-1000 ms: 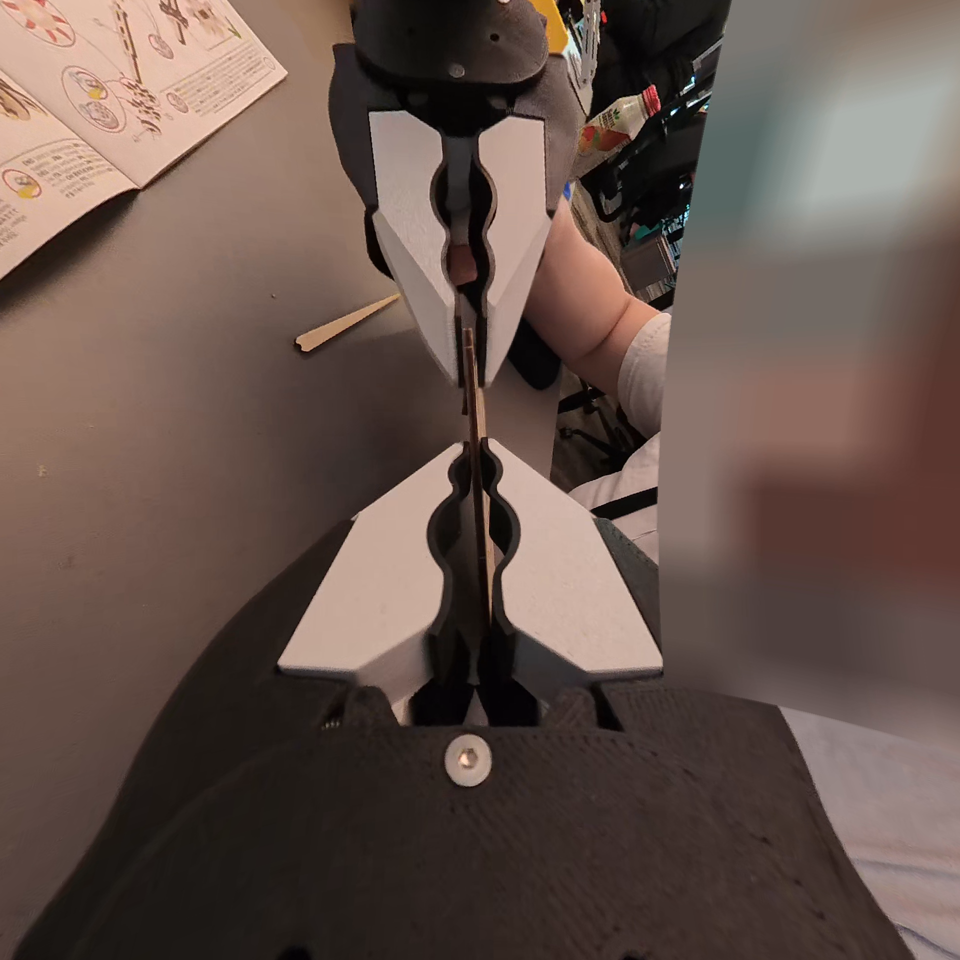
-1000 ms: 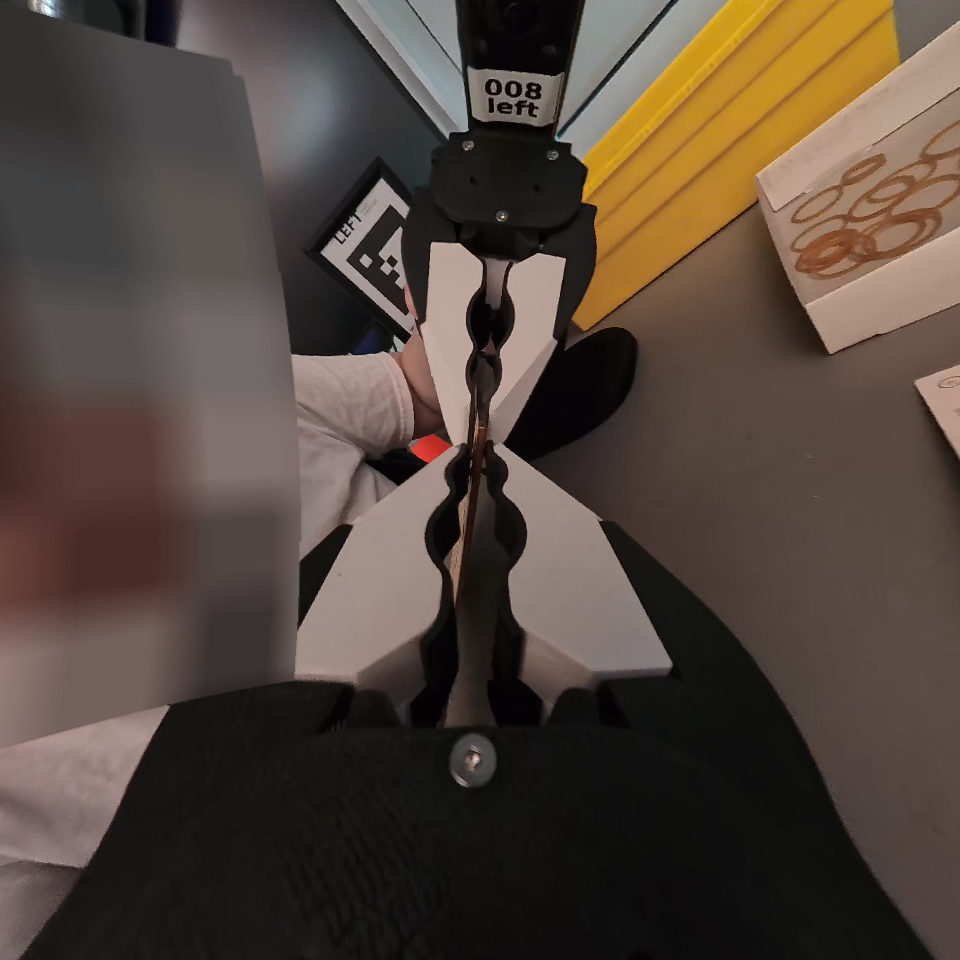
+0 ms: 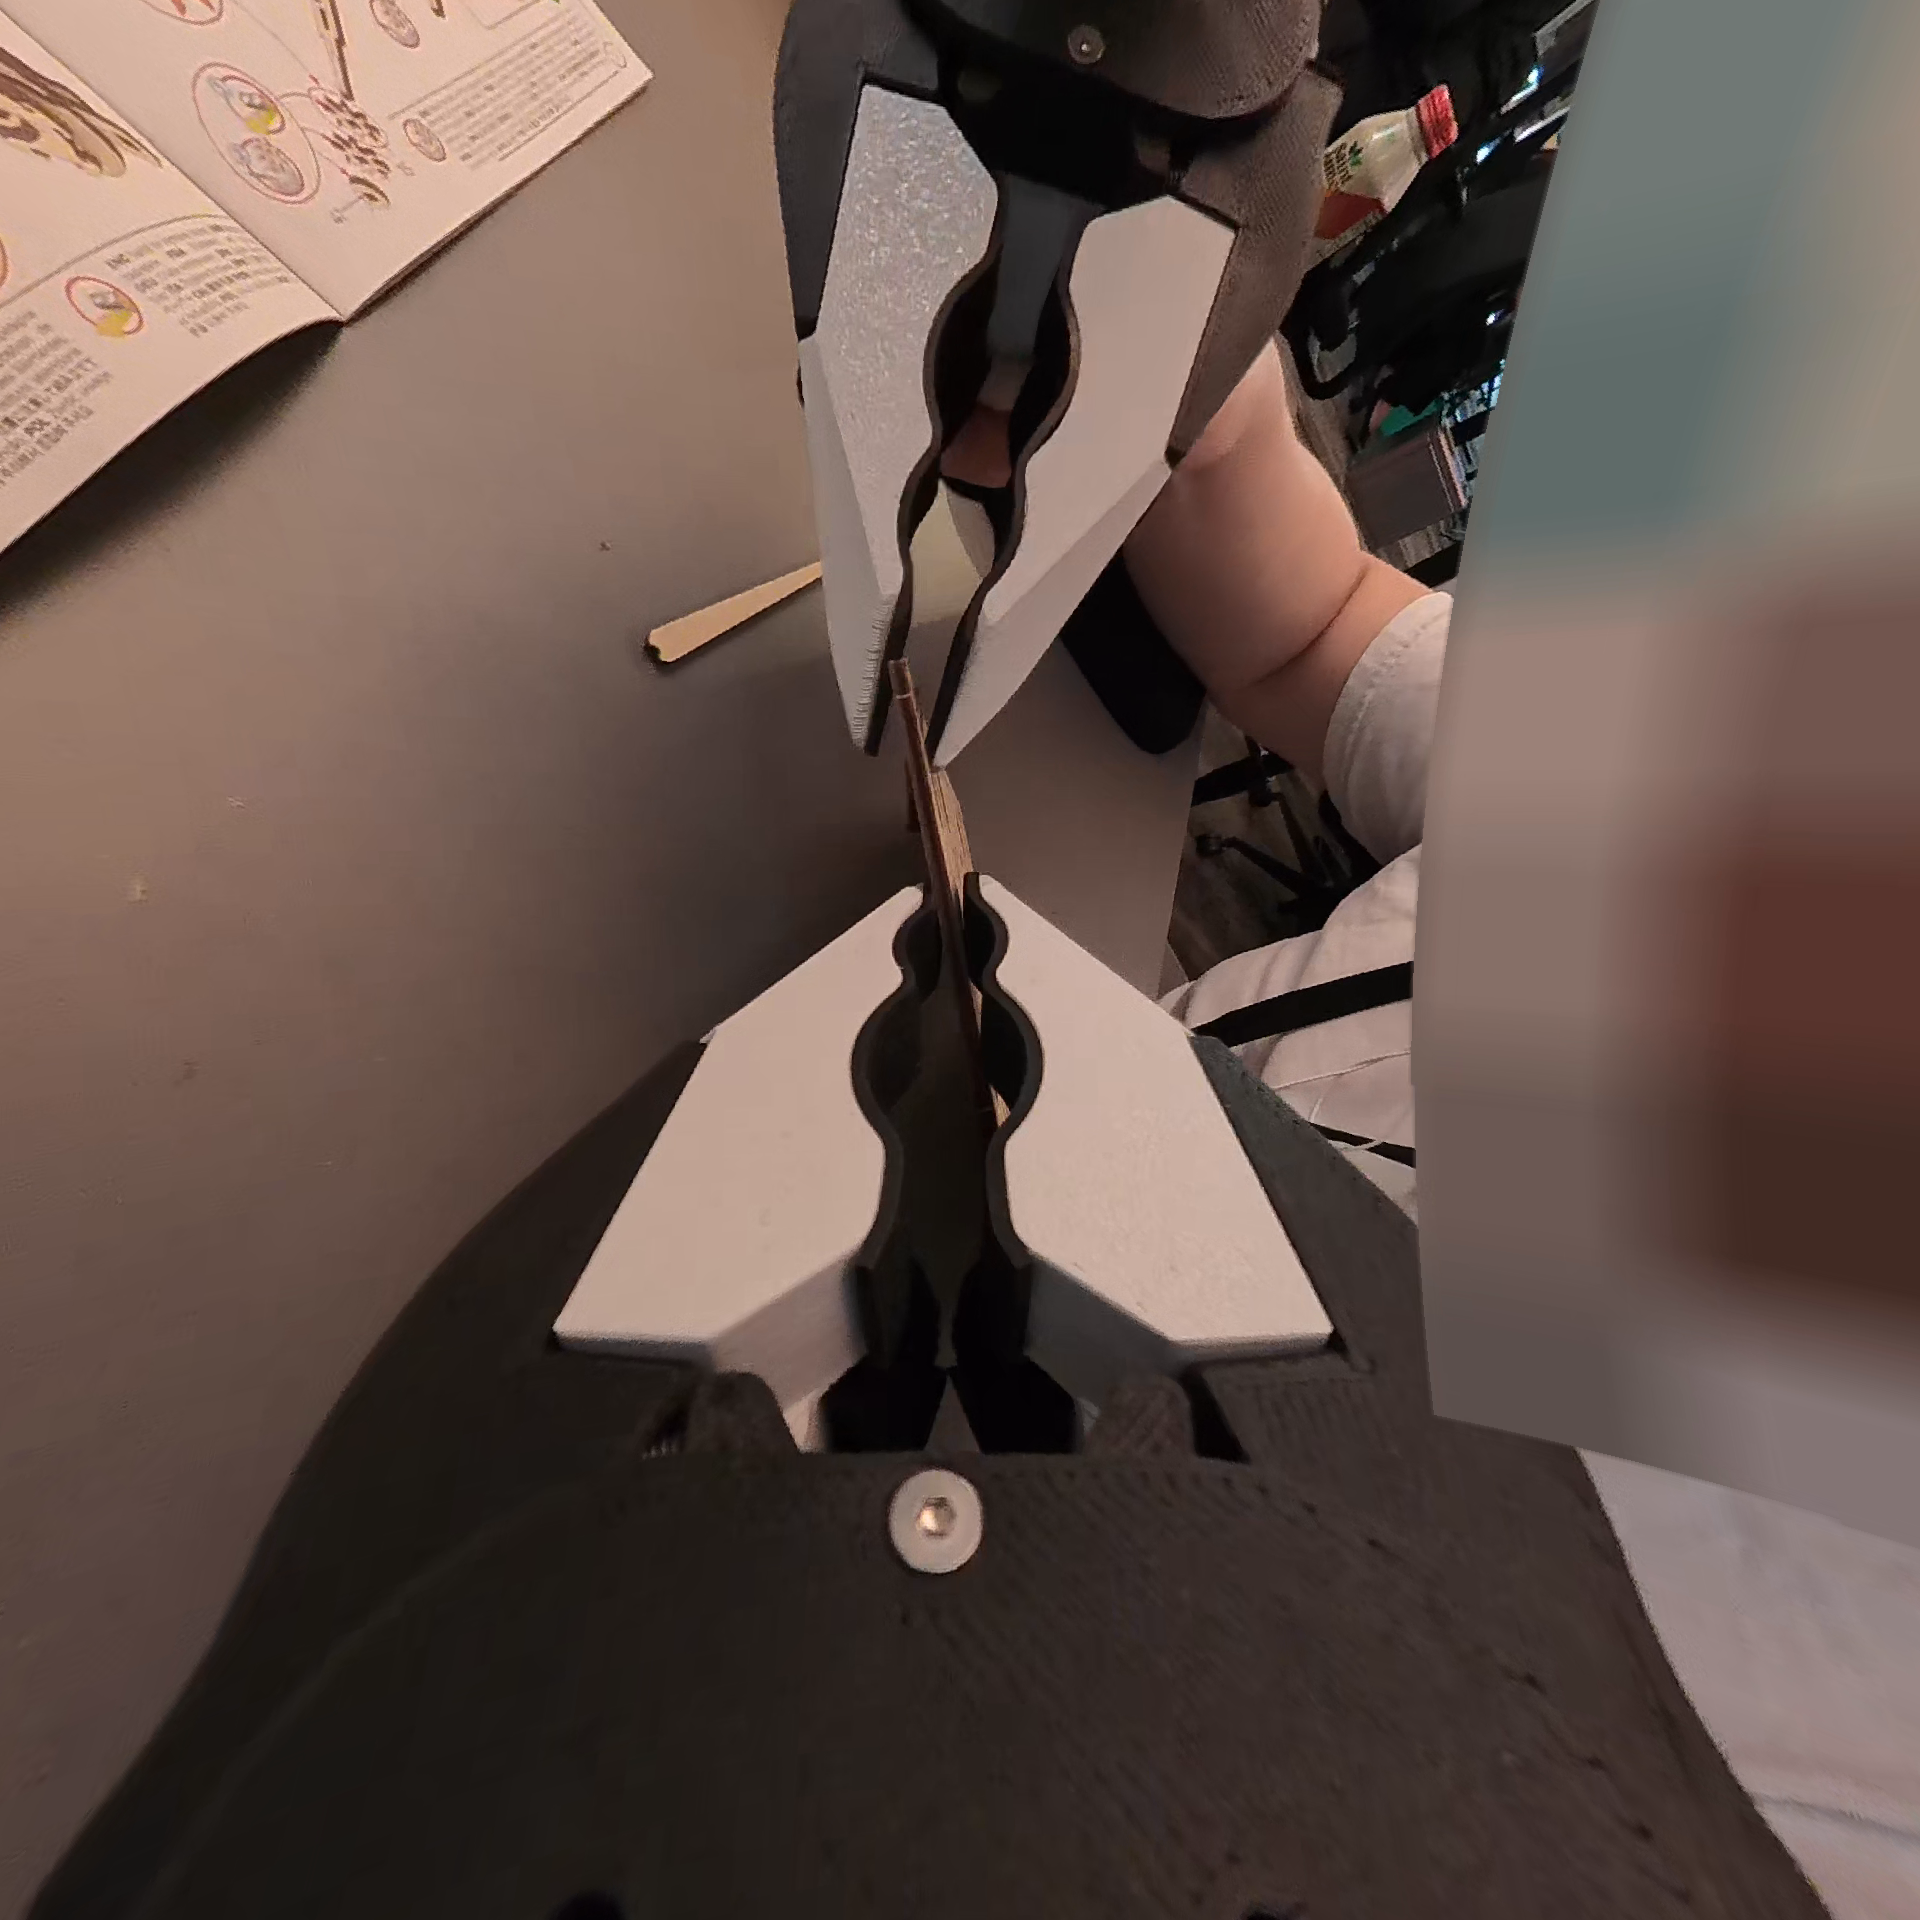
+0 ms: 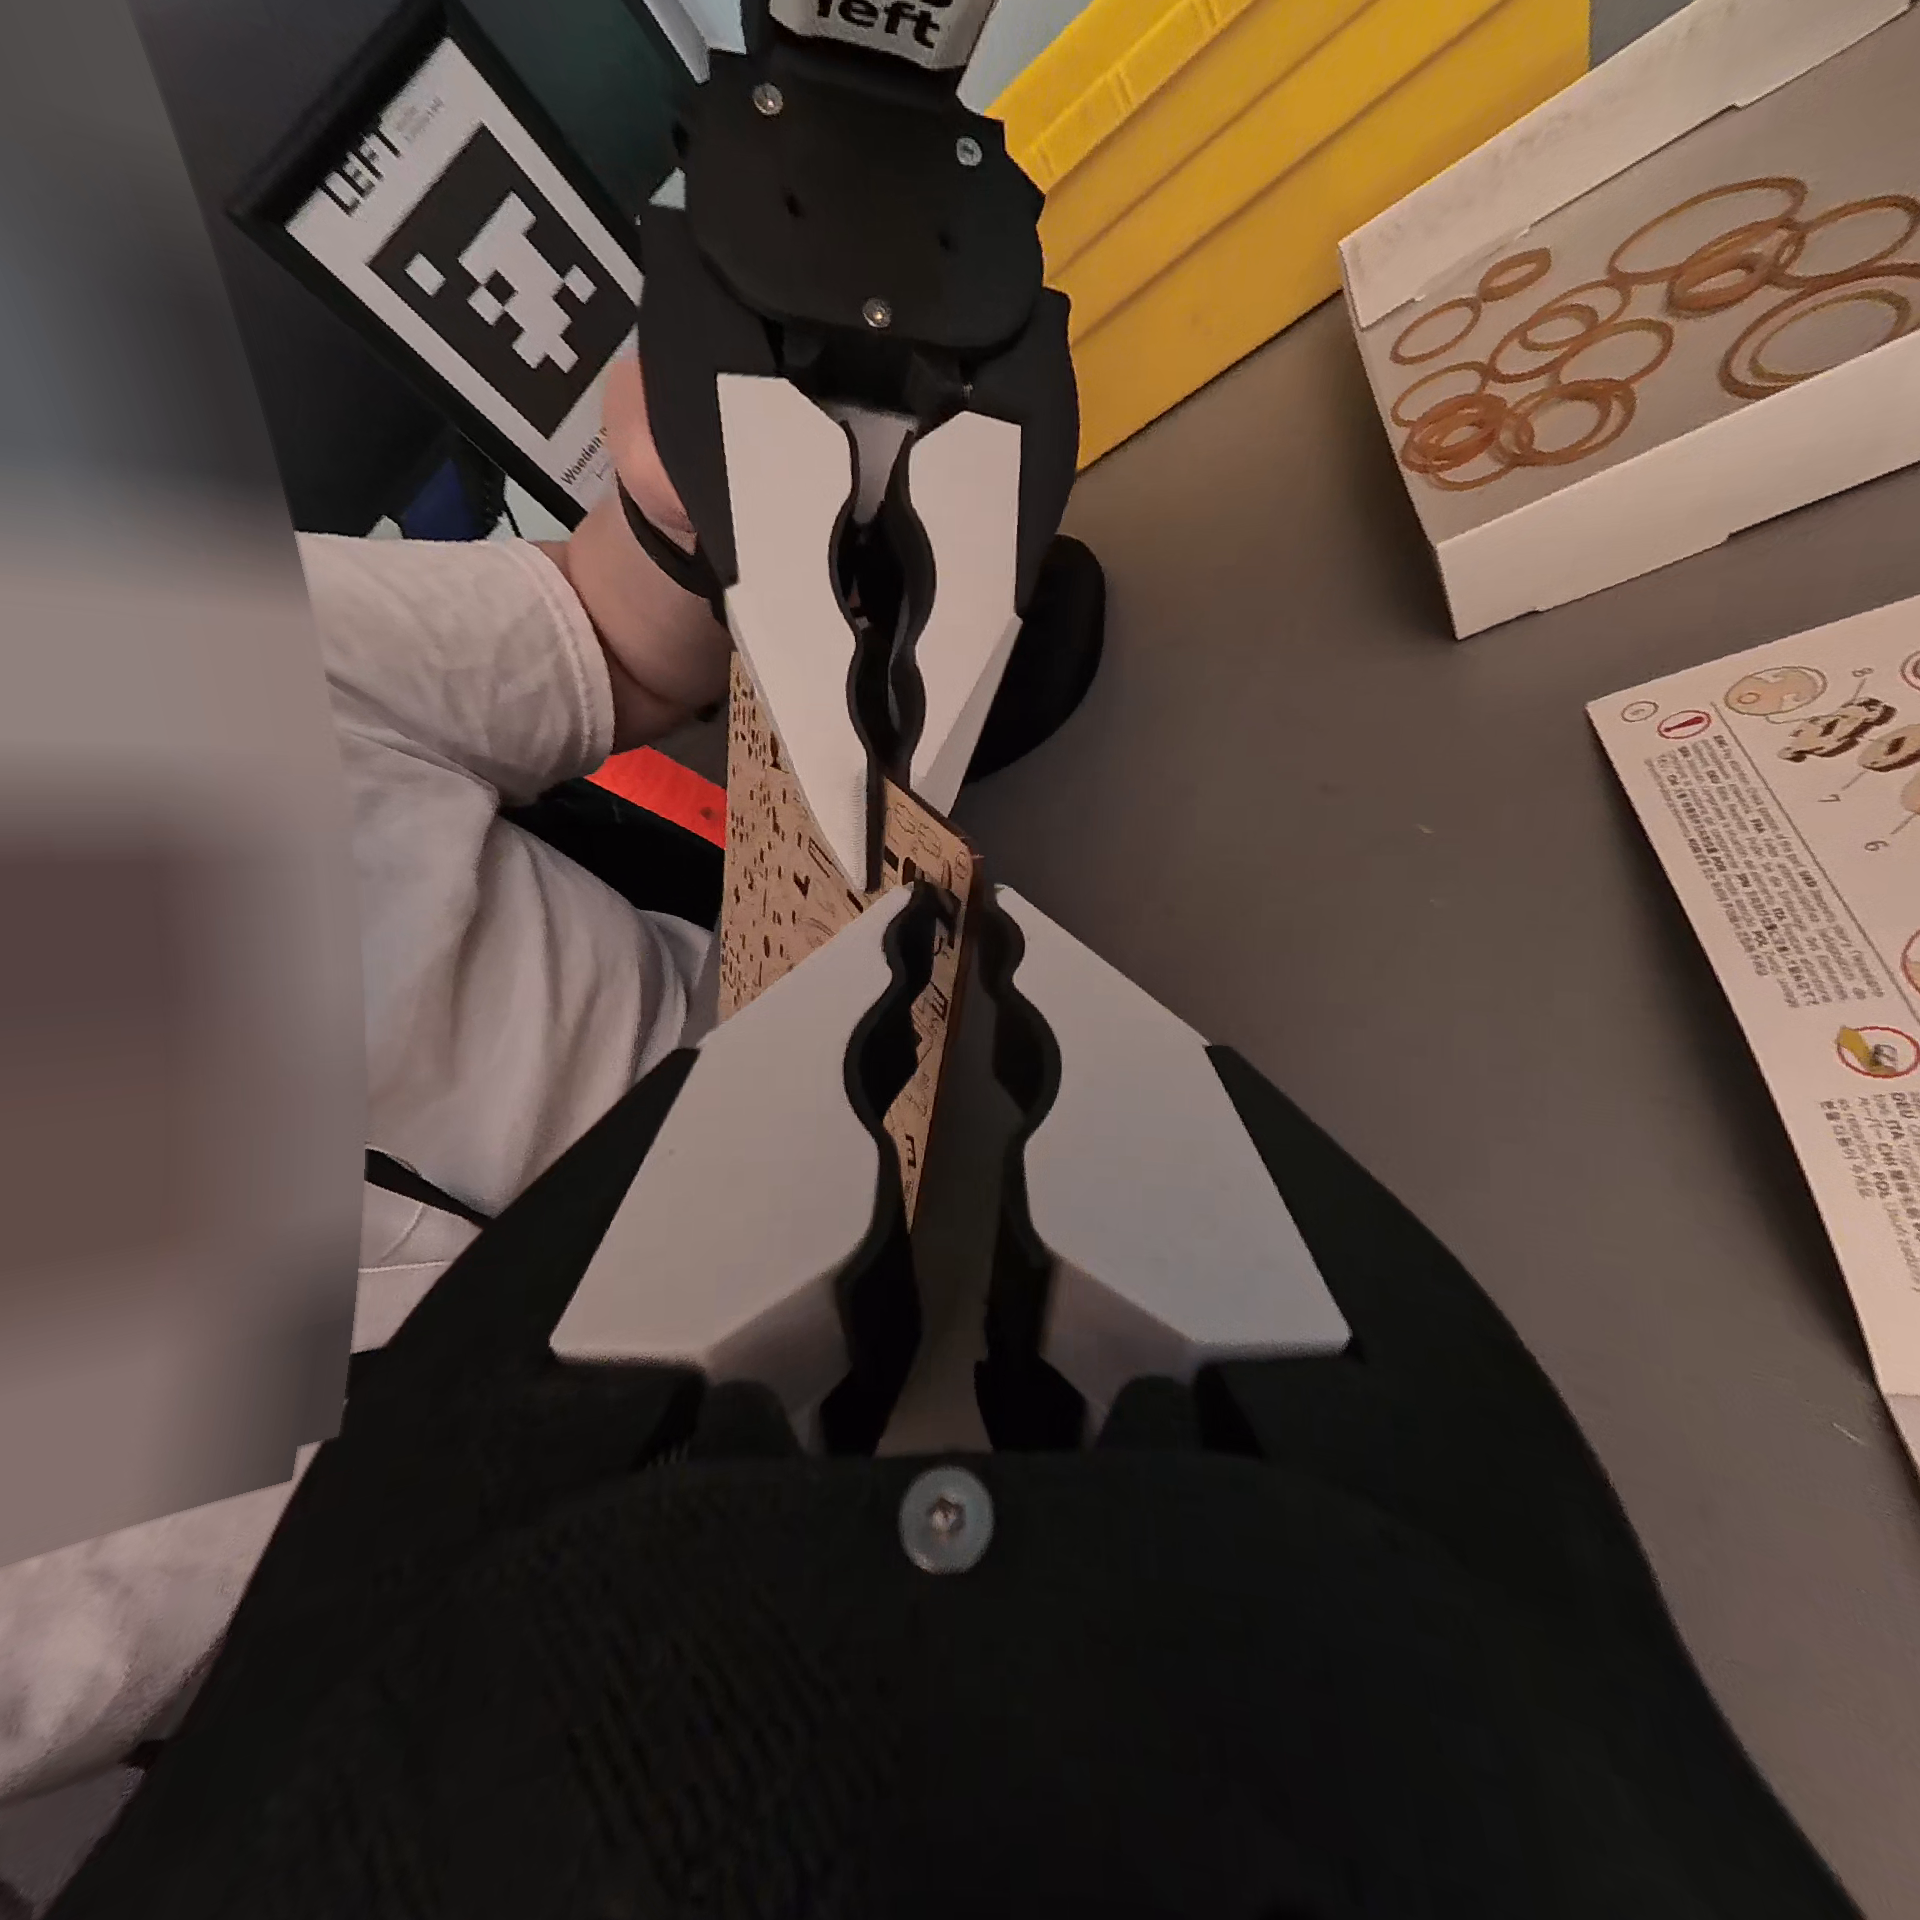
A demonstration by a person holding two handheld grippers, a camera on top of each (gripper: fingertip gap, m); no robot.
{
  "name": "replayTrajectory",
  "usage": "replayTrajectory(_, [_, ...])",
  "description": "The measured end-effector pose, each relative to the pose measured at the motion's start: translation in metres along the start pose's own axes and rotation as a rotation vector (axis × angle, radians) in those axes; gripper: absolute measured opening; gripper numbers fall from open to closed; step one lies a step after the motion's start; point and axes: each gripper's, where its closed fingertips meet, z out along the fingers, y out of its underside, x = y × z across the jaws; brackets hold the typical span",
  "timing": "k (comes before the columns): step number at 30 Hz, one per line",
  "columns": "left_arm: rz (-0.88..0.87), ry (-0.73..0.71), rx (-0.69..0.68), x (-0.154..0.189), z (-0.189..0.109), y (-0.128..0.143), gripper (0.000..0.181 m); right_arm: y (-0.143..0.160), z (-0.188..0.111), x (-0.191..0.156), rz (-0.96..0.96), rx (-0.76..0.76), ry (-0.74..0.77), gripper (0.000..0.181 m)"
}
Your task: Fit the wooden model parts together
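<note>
A thin wooden sheet of model parts [image 3: 940, 831] is held on edge above the grey table [image 3: 312, 935], between both grippers. My left gripper [image 3: 943, 891] is shut on its near end. In the right wrist view the left gripper [image 4: 899, 842] comes in from the top, clamped on the sheet's engraved face [image 4: 769, 831]. My right gripper [image 4: 951, 896] has its jaws a little apart around the sheet, which slants across the gap. It also shows in the left wrist view [image 3: 902, 748], tips on either side of the sheet's far edge.
An open instruction booklet [image 3: 260, 208] lies at the far left of the table and shows again in the right wrist view [image 4: 1787, 935]. A loose wooden stick [image 3: 727, 623] lies behind the grippers. A white box of rings [image 4: 1662, 343] and a yellow crate [image 4: 1247, 156] stand at the back. A person's arm is close. My left and right fingertips are right by each other.
The right gripper's jaws have parted slightly. The sheet has tilted, so its engraved face now shows in the right wrist view. The left gripper keeps its hold.
</note>
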Motion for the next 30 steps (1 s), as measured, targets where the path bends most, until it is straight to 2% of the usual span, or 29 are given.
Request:
replayTrajectory(2, [-0.009, 0.017, 0.004, 0.000, -0.002, 0.000, 0.001, -0.002, 0.000, -0.002, -0.015, 0.010, -0.003, 0.007])
replayTrajectory(5, [-0.035, 0.077, 0.017, 0.007, -0.005, -0.002, 0.000, -0.012, -0.007, -0.014, 0.017, 0.084, -0.126, 0.008])
replayTrajectory(7, [-0.019, 0.064, 0.018, 0.007, -0.006, -0.001, 0.000, -0.019, -0.015, -0.014, 0.072, 0.139, -0.178, 0.012])
replayTrajectory(11, [-0.023, 0.031, 0.010, 0.002, -0.005, 0.000, 0.001, -0.017, -0.018, -0.014, 0.076, 0.132, -0.183, 0.010])
replayTrajectory(15, [-0.021, 0.040, 0.010, 0.003, -0.004, -0.001, 0.001, -0.006, -0.008, -0.003, 0.059, 0.059, -0.087, 0.017])
replayTrajectory(19, [-0.010, 0.024, -0.005, 0.003, 0.000, -0.001, 0.001, -0.005, -0.006, -0.006, 0.066, 0.061, -0.117, 0.005])
replayTrajectory(30, [0.019, 0.034, 0.014, 0.009, -0.001, -0.004, 0.000, -0.009, -0.009, -0.013, 0.033, 0.091, -0.177, 0.004])
